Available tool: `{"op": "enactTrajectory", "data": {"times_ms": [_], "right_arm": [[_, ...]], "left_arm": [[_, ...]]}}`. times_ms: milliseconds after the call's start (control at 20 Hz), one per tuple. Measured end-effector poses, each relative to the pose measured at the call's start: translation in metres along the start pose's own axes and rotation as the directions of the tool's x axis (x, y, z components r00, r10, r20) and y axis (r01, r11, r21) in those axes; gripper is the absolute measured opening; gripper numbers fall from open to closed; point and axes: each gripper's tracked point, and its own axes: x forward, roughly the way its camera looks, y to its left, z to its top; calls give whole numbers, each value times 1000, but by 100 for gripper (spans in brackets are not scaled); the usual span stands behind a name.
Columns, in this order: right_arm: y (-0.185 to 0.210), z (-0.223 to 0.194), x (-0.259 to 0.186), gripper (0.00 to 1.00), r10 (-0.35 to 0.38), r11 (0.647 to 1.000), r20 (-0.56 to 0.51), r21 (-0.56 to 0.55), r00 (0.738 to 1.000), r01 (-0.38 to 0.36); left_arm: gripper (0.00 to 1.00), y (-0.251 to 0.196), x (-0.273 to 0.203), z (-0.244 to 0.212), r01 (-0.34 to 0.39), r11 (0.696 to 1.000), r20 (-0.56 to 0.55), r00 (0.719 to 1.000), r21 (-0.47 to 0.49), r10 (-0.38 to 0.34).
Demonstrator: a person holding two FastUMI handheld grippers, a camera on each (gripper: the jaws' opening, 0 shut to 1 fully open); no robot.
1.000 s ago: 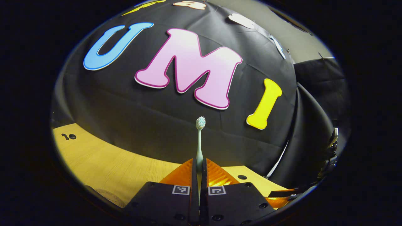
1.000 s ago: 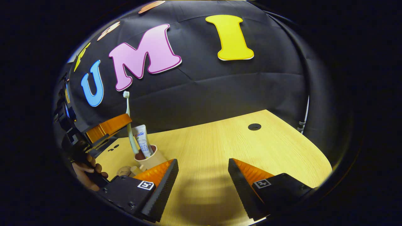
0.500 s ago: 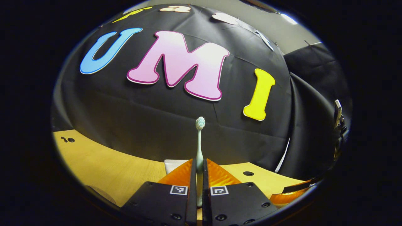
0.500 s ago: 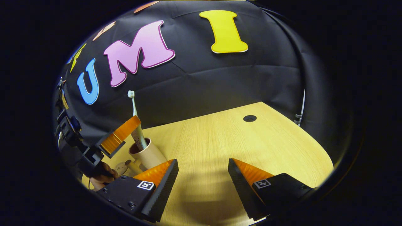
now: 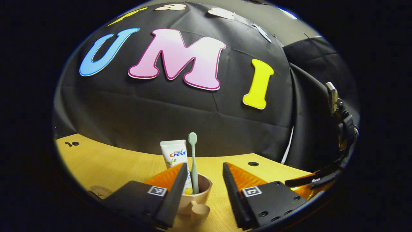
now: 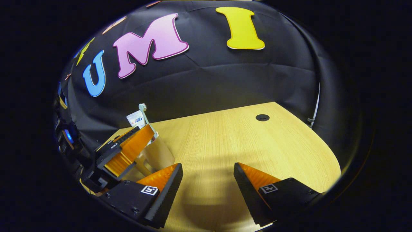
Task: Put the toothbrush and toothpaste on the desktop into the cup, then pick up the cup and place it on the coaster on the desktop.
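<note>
A beige cup (image 5: 196,196) with a handle stands on the wooden desktop (image 5: 116,164). A pale green toothbrush (image 5: 193,161) and a white toothpaste tube (image 5: 175,156) stand upright inside it. My left gripper (image 5: 202,167) is open just above the cup's rim, its fingers on either side of the toothbrush handle and apart from it. In the right gripper view the cup (image 6: 157,154), toothbrush (image 6: 144,111) and toothpaste (image 6: 135,119) sit at the left, partly behind the left gripper (image 6: 128,146). My right gripper (image 6: 207,170) hangs open over bare desktop (image 6: 231,138). A round coaster (image 5: 99,190) lies at the lower left.
The black cloth wall rises close behind the desk. Round cable holes (image 5: 253,163) (image 6: 262,117) are set in the desktop near its far edge. The right gripper (image 5: 318,182) and its holder show at the right edge of the left gripper view.
My left gripper went from shut on the toothbrush to open. The toothbrush dropped and now stands in the cup beside the toothpaste. The right gripper barely moved.
</note>
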Motion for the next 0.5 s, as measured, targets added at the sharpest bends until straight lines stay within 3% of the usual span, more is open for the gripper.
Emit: {"op": "enactTrajectory", "data": {"times_ms": [50,150,300,500], "right_arm": [[3,3,2,98,3,1000,-3,2,1000,-3],[10,12,5,98,13,1000,-15,20,1000,-13],[26,25,11,98,36,996,-64,78,997,-31],[55,37,15,98,64,994,-138,102,988,-50]], "left_arm": [[76,4,-10,5,-8,1000,-6,1000,-4,8],[96,9,-37,9,-20,1000,-35,999,-21,19],[98,27,-82,22,-84,996,-89,992,9,84],[98,35,-146,31,-116,993,-182,977,-29,109]]}}
